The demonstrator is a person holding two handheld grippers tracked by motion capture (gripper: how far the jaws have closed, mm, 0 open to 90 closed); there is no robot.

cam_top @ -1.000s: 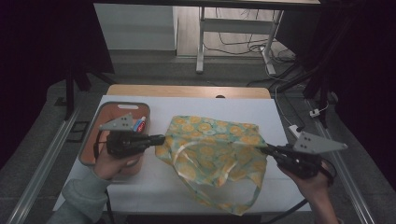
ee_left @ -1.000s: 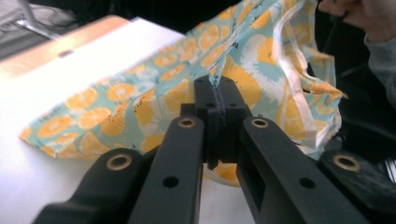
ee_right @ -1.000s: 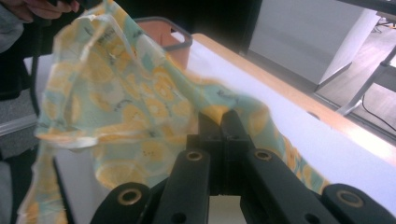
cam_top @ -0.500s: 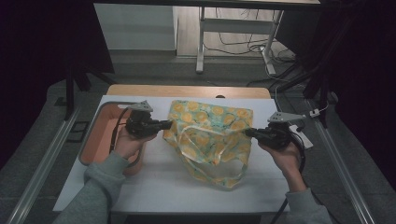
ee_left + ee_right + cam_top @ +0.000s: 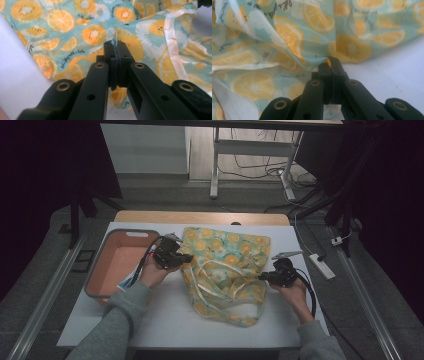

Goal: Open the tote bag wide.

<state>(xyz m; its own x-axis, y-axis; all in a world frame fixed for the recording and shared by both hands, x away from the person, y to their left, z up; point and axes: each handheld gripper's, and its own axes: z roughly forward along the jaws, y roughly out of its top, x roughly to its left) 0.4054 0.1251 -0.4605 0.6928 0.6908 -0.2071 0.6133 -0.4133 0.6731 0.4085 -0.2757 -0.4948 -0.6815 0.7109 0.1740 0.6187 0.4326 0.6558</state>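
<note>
A cloth bag (image 5: 225, 265) printed with orange slices on pale green lies spread on the white table (image 5: 165, 320), its pale straps looped toward the front. My left gripper (image 5: 189, 257) is shut on the bag's left edge; a fold of the fabric (image 5: 115, 40) pokes up between its closed jaws. My right gripper (image 5: 261, 276) is shut on the bag's right edge, where the cloth (image 5: 322, 56) is bunched and pinched at the jaw tips. Both hands hold the bag low over the table.
An orange-pink bin (image 5: 120, 262) stands at the table's left with a small coloured item at its near corner. A power strip (image 5: 320, 266) lies by the right edge. A wooden board (image 5: 200, 217) runs along the back edge. Bare white tabletop lies in front of the bag.
Both hands have moved away from me and down, carrying the bag toward the back of the table. The bag now lies flatter and further back.
</note>
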